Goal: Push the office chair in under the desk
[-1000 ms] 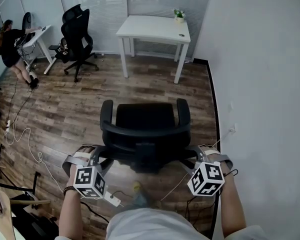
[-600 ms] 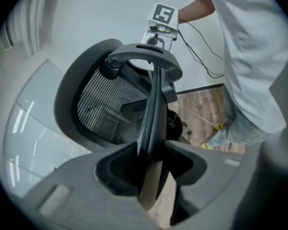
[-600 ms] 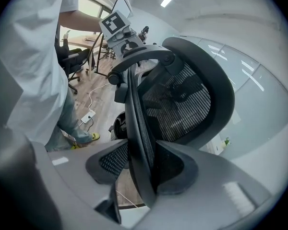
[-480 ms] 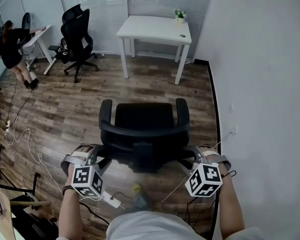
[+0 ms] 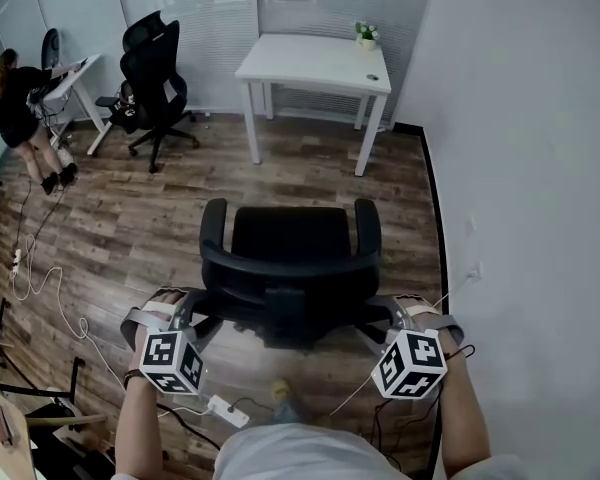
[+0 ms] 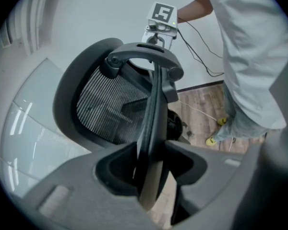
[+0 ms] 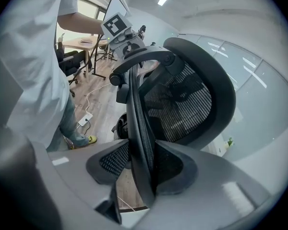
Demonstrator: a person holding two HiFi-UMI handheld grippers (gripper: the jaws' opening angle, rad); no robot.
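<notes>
Office chair (image 5: pixel 285 230) stands just ahead of left gripper (image 5: pixel 193 314) and right gripper (image 5: pixel 388 314), desk (image 5: pixel 315 60) well beyond, each gripper clamped on the stiff backrest (image 5: pixel 290 268) rim, and the hefty chair should roll freely.

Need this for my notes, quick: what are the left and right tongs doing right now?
Left tongs: closed on one side edge of the chair backrest.
Right tongs: closed on the other side edge of the chair backrest.
</notes>
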